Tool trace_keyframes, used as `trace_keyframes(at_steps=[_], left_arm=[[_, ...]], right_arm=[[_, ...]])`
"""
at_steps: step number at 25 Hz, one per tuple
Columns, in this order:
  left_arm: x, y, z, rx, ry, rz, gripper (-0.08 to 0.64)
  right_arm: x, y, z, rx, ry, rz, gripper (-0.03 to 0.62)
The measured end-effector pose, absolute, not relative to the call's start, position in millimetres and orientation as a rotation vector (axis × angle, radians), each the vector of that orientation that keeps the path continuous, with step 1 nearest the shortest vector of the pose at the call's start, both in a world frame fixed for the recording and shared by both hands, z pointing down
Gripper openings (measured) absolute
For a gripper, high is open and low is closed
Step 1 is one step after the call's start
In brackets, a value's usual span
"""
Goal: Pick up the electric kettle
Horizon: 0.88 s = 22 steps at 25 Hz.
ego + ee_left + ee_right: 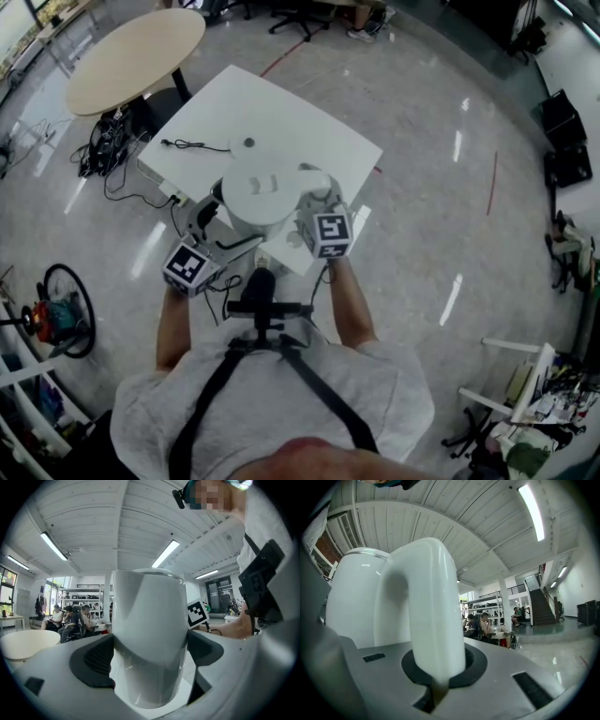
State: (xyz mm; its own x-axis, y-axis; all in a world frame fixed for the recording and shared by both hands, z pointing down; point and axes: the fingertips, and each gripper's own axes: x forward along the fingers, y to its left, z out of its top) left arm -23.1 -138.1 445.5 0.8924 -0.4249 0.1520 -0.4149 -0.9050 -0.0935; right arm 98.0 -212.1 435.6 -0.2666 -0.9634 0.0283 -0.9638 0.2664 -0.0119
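The white electric kettle hangs between my two grippers, over the near edge of the white table. My left gripper is shut on the kettle's body, a dark pad pressing on each side of it. My right gripper is shut on the kettle's curved handle, which rises out of the jaws. The round body bulges to the left of the handle. The right gripper's marker cube shows past the kettle.
The kettle's round base lies on the table with a black cord running left. A round beige table stands at the far left, with cables on the floor below it. Racks and clutter stand at the right.
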Motion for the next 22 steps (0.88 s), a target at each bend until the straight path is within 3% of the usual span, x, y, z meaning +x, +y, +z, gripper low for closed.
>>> trace_keyframes(at_steps=[22], left_arm=[[-28,-91,432,-2.991,0.683,-0.257,0.501]], right_arm=[[92,-165,422,1.866,-2.514,0.039,0.008]])
